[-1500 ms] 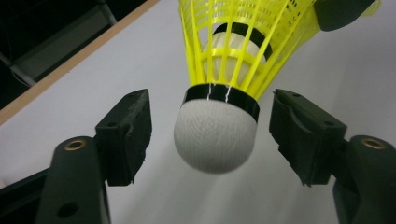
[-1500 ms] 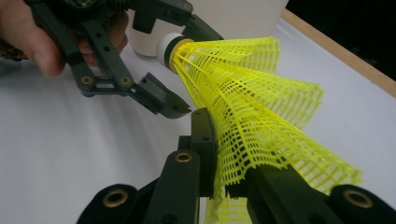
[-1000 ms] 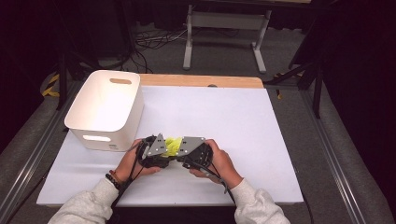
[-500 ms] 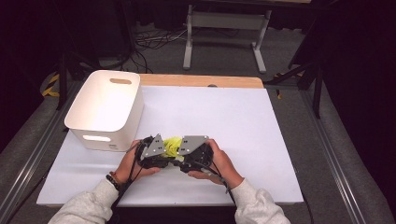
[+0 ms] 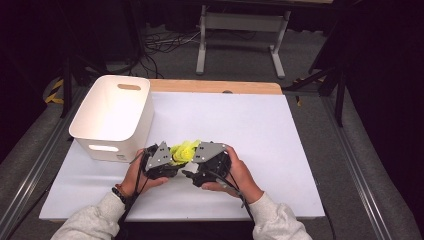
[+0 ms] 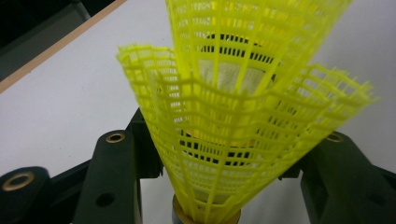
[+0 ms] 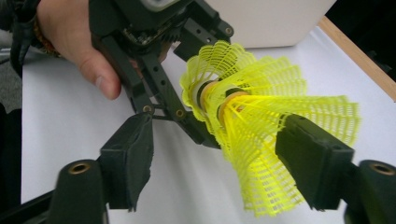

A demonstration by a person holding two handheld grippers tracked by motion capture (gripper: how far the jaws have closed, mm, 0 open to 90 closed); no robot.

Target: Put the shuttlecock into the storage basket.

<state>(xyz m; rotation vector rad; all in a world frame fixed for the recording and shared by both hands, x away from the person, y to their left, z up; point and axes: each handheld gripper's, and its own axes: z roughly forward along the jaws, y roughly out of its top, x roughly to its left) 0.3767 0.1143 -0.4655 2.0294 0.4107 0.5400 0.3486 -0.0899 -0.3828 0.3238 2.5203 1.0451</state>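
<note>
two yellow mesh shuttlecocks (image 5: 183,150) sit between the grippers at about 6 o'clock on the white table (image 5: 260,130), held just off it as far as i can tell. white bin (image 5: 114,116) at 9 o'clock, just beside the left gripper (image 5: 162,161).

left gripper view: one shuttlecock (image 6: 233,140) stands cork-down between the jaws, skirt flaring up; jaws partly open, seem to be pressing the lower skirt, contact mostly hidden. right gripper (image 5: 210,162): in its view the jaws are wide apart, the right-hand one touching the skirt of the nearer shuttlecock (image 7: 280,140), the left-hand one clear of it, so no firm hold.

progress, my guess: the two look nested, one skirt partly inside the other, so either stacking or pulling apart is mid-way. nothing is in the bin as far as the high view shows; if binning is the aim, that's all left.

vs a second ago: hands and grippers in nearly the same spot, shuttlecocks unmoved, bin unmoved.
</note>
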